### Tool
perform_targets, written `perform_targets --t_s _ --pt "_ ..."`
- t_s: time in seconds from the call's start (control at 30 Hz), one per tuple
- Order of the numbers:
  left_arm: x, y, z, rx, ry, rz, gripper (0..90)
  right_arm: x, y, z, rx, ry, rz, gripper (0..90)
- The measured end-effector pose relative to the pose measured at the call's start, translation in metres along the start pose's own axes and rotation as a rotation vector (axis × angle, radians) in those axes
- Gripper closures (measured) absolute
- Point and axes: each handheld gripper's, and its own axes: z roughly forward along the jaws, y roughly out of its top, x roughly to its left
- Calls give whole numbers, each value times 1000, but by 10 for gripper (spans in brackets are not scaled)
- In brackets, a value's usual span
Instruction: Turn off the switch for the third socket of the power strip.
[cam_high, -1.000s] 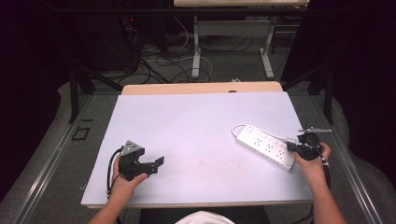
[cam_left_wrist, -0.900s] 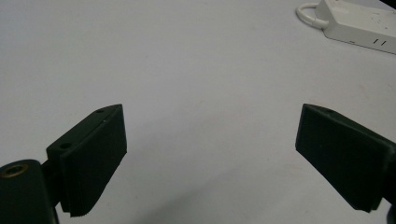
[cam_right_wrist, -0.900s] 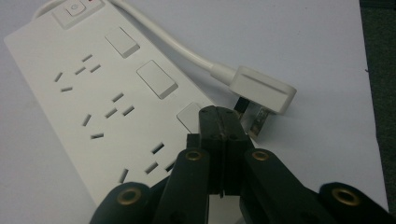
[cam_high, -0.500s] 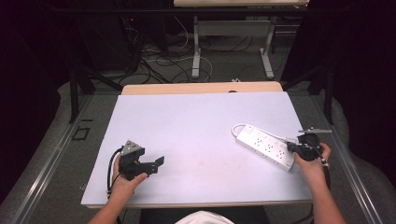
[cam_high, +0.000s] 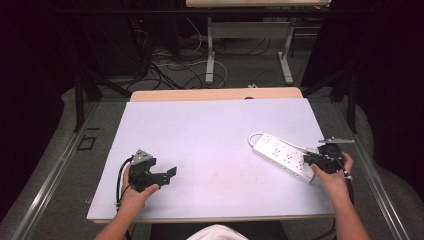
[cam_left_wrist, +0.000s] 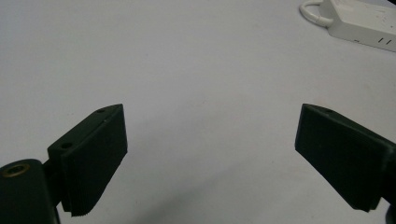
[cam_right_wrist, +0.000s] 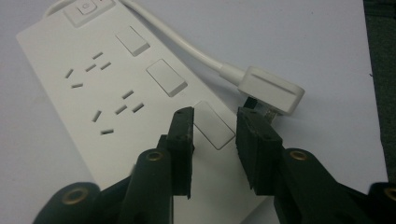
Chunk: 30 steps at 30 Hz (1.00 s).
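— Counting things on the bench (cam_high: 210, 130): how many?

— One white power strip (cam_high: 282, 156) near the right edge, with its one cord plug (cam_right_wrist: 273, 90) beside it, and two tongs.

— Where are the tongs?

— The right tongs (cam_right_wrist: 215, 126) hang over the strip's near end, jaws a narrow gap apart, gripping nothing. The left tongs (cam_left_wrist: 210, 140), near the front left corner, gape wide and empty, well apart from the strip.
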Motion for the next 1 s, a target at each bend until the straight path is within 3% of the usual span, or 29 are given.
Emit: perform_targets --t_s 0.4,0.43,0.57,0.87,1.0 --pt "2 0 -1 3 2 -6 93 19 5 -5 -27 32 -46 505" --pt "1 -1 0 -13 12 -11 93 20 5 -6 -27 36 -60 493" --pt "2 -1 -2 -2 10 -7 93 27 6 -4 -31 45 -93 444" --pt "2 -3 -4 -19 24 -16 94 39 9 -7 -39 79 -97 367" --pt "1 -4 -4 -17 30 -23 95 47 14 -11 -48 94 -92 254"
